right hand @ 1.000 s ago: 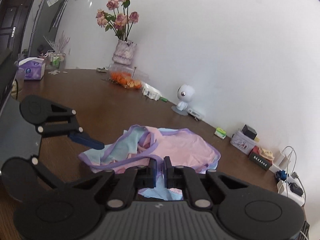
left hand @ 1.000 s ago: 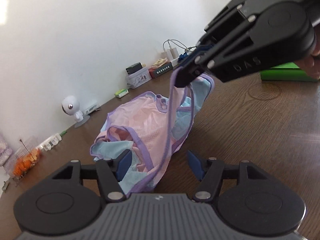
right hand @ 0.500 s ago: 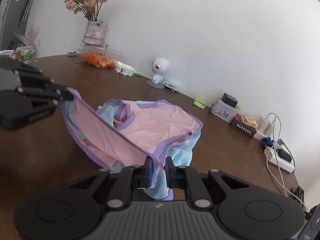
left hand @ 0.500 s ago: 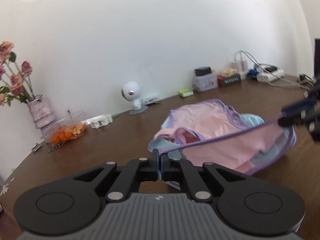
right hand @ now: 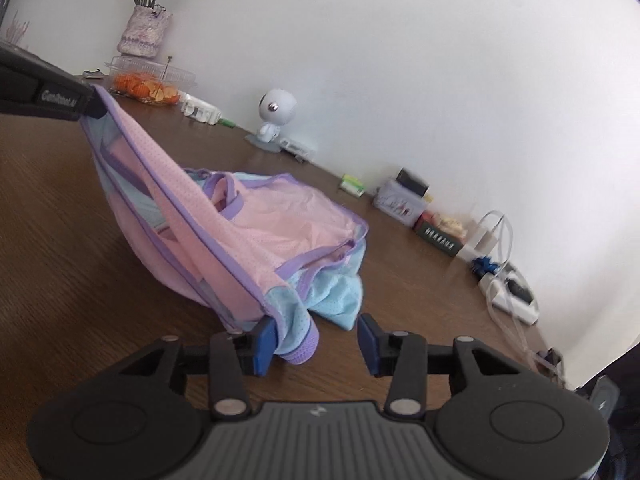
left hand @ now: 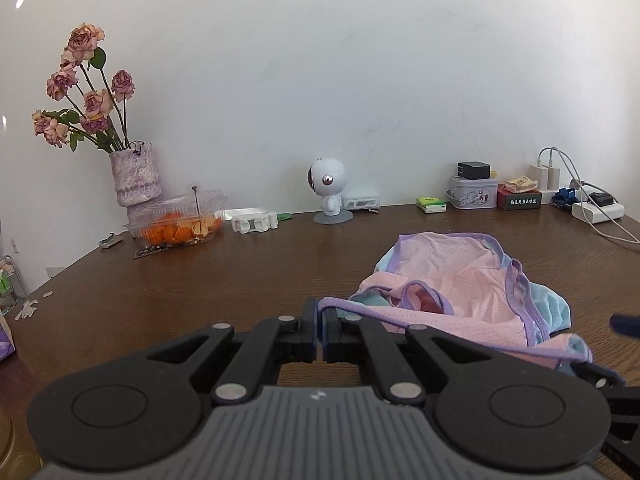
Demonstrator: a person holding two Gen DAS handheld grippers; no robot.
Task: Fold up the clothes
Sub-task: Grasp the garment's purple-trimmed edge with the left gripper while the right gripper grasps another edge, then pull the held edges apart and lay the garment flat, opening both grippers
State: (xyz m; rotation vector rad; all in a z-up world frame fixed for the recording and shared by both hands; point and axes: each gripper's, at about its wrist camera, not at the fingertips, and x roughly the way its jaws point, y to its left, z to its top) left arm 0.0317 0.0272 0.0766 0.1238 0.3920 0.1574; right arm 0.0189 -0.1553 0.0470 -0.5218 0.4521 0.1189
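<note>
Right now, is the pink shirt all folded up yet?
Not yet. The left gripper is shut on the pink shirt by its purple edge, holding that side up. The right gripper is open, with the other corner loose between its fingers. Most of the shirt lies bunched on the table, so the neat folding is left.

Along the wall on the brown desk stand a vase of faded roses, a clear box of what look like oranges, a white robot figurine, a tin and a power strip.
</note>
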